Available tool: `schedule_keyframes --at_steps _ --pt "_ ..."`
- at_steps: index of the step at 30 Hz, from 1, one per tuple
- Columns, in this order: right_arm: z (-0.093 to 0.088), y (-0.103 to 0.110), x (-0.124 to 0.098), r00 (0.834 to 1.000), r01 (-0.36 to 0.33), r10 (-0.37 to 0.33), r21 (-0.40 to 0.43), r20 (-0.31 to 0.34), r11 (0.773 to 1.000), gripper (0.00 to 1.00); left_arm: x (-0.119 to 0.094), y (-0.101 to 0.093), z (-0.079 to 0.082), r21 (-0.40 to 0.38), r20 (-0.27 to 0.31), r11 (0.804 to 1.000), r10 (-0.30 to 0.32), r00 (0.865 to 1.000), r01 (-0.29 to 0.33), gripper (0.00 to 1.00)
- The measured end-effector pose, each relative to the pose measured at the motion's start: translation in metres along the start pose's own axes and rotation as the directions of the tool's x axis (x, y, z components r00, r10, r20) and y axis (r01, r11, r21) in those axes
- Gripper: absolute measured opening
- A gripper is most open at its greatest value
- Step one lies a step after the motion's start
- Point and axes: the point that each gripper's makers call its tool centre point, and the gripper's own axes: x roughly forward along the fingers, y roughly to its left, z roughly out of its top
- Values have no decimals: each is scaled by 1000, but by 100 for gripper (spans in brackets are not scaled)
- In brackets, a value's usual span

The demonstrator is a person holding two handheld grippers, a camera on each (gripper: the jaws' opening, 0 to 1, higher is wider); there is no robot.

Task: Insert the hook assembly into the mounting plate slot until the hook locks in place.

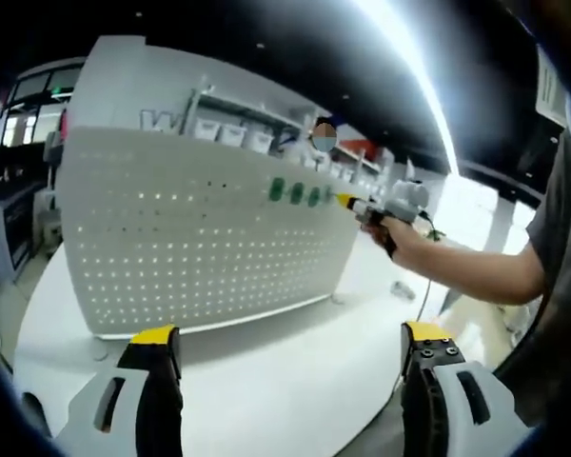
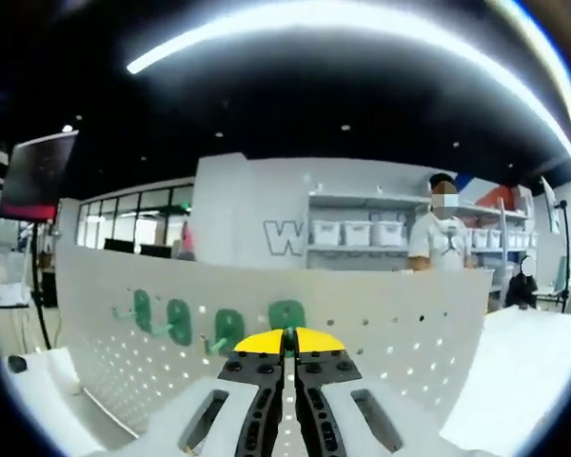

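Observation:
A white pegboard mounting plate [image 1: 200,248] [image 2: 428,333] stands upright on a white table [image 1: 266,381]. Three green hook assemblies [image 1: 297,193] hang in a row near its top edge. In the right gripper view the row [image 2: 179,321] has a further green hook assembly [image 2: 285,314] at its right end, flat against the plate. My right gripper [image 2: 287,340] [image 1: 347,201], held by a hand [image 1: 400,233], has its jaws together just below that last hook and hides its lower part. My left gripper [image 1: 290,335] hangs open and empty over the table, well short of the plate.
The person's arm [image 1: 476,271] reaches in from the right. Behind the plate stand shelves with white bins [image 2: 357,231], another person [image 2: 443,243], and a dark monitor [image 2: 38,176] at the left. The table's curved edge [image 1: 38,314] runs past the plate's left end.

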Motion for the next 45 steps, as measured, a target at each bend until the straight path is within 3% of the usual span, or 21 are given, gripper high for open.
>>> schedule_keyframes --at_steps 13,24,29,32,35,40,42,45 --pt "-7 -7 1 999 29 -31 47 30 998 0 0 6 -4 -6 -23 1000 6 1000 -6 97" --pt "-11 -7 7 997 59 -59 -14 -47 998 0 -1 8 -4 -14 -22 1000 14 1000 -14 96" --pt "-12 -8 5 997 51 -49 24 -59 998 0 0 6 -8 -17 -27 1000 8 1000 -9 96" --pt "-13 -7 6 997 33 -33 2 -75 999 1 0 6 -6 -11 -21 1000 6 1000 -6 96" --pt "-6 -4 4 998 26 -25 14 -52 1000 13 -1 8 -5 -4 -21 1000 9 1000 -9 96" --pt "7 -3 -12 999 29 -28 30 -28 999 14 -4 9 -2 -2 -6 1000 10 1000 -10 96" --pt "13 -3 -21 999 32 -31 54 -15 998 22 -5 9 -1 6 2 1000 11 1000 -11 96" --pt "11 5 -38 999 8 -4 95 -45 995 29 -5 8 -2 4 7 1000 4 1000 -4 99"
